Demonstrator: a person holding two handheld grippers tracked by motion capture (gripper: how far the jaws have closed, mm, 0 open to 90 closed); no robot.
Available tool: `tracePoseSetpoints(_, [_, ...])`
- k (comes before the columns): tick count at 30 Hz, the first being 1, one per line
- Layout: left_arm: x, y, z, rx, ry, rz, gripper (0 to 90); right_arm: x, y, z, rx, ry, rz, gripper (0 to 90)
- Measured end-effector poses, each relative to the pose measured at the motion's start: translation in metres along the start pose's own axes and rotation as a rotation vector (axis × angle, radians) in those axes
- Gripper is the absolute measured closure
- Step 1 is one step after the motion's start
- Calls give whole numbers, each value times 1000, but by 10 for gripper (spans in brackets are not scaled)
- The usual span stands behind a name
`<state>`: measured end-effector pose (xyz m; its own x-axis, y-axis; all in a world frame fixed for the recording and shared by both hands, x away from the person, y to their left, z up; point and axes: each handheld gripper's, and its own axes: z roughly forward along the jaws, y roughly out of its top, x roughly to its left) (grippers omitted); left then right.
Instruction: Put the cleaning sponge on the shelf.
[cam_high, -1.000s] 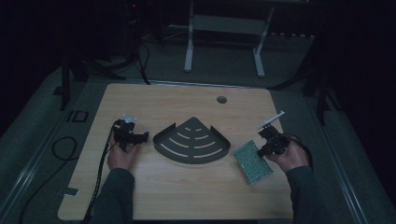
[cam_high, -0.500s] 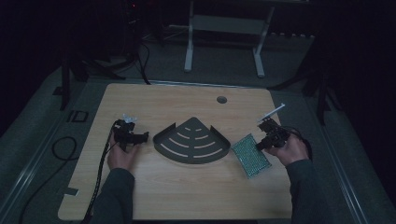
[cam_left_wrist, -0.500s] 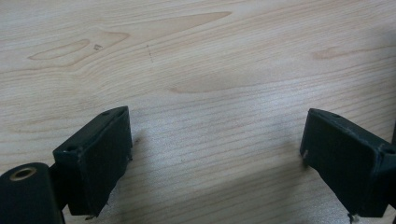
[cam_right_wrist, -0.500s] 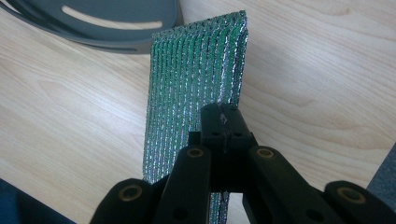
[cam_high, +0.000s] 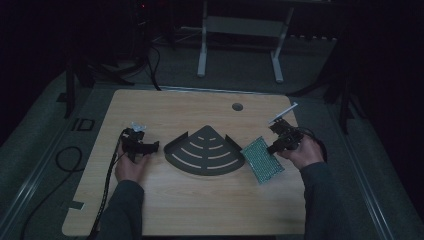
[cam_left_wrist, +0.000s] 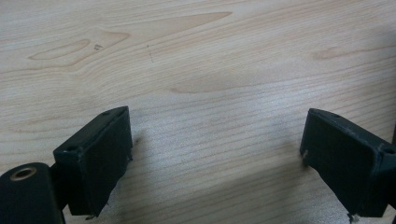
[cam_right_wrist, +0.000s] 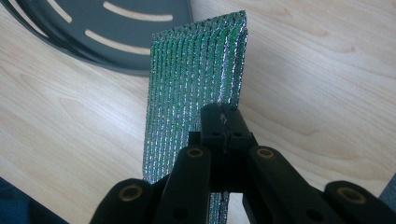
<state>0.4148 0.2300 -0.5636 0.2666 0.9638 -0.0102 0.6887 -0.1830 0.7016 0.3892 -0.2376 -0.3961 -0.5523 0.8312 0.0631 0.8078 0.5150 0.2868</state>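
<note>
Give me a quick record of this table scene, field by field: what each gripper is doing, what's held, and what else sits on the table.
surface: wooden table
left gripper: jaws wide apart over bare wood, nothing between them
right gripper: jaws shut on the green scouring pad, gripping its near edge
pad position: tilted, beside the right corner of the tray
centre object: dark fan-shaped slotted tray, flat on the table, untouched
other: round cable hole near the table's far edge
</note>
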Motion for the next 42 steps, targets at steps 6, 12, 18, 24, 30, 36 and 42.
tracePoseSetpoints(6, [0, 0, 0, -1, 2, -2, 101, 2, 8, 1, -13, 13, -21, 900])
tracePoseSetpoints(12, [0, 0, 0, -2, 2, -4, 101, 4, 16, -1, -23, 14, -32, 900])
tracePoseSetpoints(18, [0, 0, 0, -3, 3, -4, 103, 3, 24, 0, -28, 13, -35, 900])
tracePoseSetpoints(24, [0, 0, 0, -3, 4, -3, 104, 1, 31, 2, -37, 11, -42, 900])
tracePoseSetpoints(30, [0, 0, 0, -3, 5, -4, 105, 1, 37, 5, -38, 16, -55, 900])
tracePoseSetpoints(36, [0, 0, 0, -3, 6, -5, 107, -1, 46, 9, -26, 19, -67, 900])
tracePoseSetpoints(42, [0, 0, 0, -3, 6, -6, 108, -1, 53, 14, -26, 25, -77, 900])
